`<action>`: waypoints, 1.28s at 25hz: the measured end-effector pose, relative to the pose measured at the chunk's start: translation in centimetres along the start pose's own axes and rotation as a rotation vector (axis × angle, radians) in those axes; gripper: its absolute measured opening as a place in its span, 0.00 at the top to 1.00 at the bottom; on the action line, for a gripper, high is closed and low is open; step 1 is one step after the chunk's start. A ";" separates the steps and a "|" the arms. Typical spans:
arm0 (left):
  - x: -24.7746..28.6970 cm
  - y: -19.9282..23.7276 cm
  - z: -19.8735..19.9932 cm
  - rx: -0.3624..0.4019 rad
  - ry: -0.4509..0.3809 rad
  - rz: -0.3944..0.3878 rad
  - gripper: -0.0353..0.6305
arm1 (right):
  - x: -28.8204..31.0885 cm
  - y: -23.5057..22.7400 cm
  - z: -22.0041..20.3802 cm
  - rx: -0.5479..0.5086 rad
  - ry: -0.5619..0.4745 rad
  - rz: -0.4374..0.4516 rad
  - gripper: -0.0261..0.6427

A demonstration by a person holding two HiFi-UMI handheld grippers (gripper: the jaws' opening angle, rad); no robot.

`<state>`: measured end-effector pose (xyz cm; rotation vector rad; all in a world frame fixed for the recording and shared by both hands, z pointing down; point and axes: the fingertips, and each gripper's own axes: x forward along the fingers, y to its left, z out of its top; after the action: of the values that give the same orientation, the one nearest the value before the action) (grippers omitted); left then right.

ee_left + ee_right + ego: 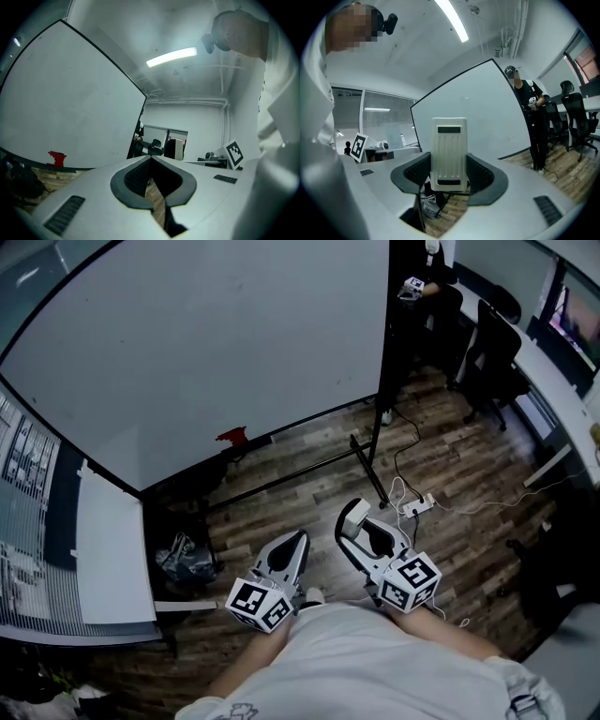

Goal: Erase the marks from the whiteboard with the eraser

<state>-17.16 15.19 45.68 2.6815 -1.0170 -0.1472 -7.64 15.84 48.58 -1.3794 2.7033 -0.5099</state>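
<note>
**Head view.** The whiteboard (pixel 206 343) fills the upper left, standing on a wood-plank floor (pixel 469 521). A small red object (pixel 231 436) sits at the whiteboard's lower edge. Below the whiteboard, near the person's shirt (pixel 375 662), lie both tools. The left gripper (pixel 300 540) has its jaws pressed together. The right gripper (pixel 358 526) pinches the pale eraser (pixel 355 512), well apart from the whiteboard. A power strip (pixel 419 505) lies on the floor below the whiteboard's right post, and office chairs (pixel 492 352) stand to the whiteboard's right.

**Left gripper view.** The left gripper (pixel 151 161) has its dark pads meeting at the tips, with nothing between them. The whiteboard (pixel 61 103) stands to the left of the jaws, the red object (pixel 57 158) at its lower edge.

**Right gripper view.** The right gripper (pixel 449 161) is clamped on the ribbed eraser (pixel 449 140), which stands upright between the pads. The whiteboard (pixel 473 112) rises behind the eraser, apart from it. Another person (pixel 532 122) in dark clothes stands at the whiteboard's right edge.
</note>
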 end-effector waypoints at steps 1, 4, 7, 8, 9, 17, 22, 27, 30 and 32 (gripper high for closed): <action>0.0 0.9 0.4 0.002 0.003 -0.006 0.94 | 1.0 0.2 0.2 0.002 -0.003 -0.005 0.60; -0.2 3.5 1.3 0.002 0.015 -0.018 0.94 | 3.8 0.8 0.5 0.009 -0.007 -0.017 0.60; -0.7 5.8 2.0 0.002 0.027 -0.027 0.94 | 6.1 1.6 0.5 0.011 -0.006 -0.028 0.60; -0.9 6.4 2.1 0.004 0.031 -0.029 0.94 | 6.7 1.8 0.5 0.011 -0.007 -0.034 0.60; -1.2 7.0 2.1 0.008 0.033 -0.032 0.94 | 7.3 2.0 0.4 0.012 -0.008 -0.040 0.60; -3.4 10.8 2.6 -0.004 0.031 -0.020 0.94 | 10.9 4.1 -0.6 0.017 0.003 -0.044 0.60; -3.9 11.8 2.4 -0.015 0.035 -0.018 0.94 | 11.9 4.9 -1.0 0.011 0.013 -0.035 0.60; -3.7 12.4 2.2 -0.024 0.043 -0.018 0.94 | 12.8 4.5 -1.1 0.024 0.012 -0.028 0.60; -3.2 13.1 2.5 -0.017 0.045 -0.003 0.94 | 13.8 3.9 -1.1 0.033 0.011 -0.011 0.60; -2.7 13.7 2.7 -0.011 0.044 0.010 0.94 | 14.6 3.4 -0.8 0.037 0.011 0.003 0.60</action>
<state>-28.39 6.54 47.04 2.6571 -1.0136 -0.0906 -19.19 6.26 49.62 -1.3676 2.6900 -0.5665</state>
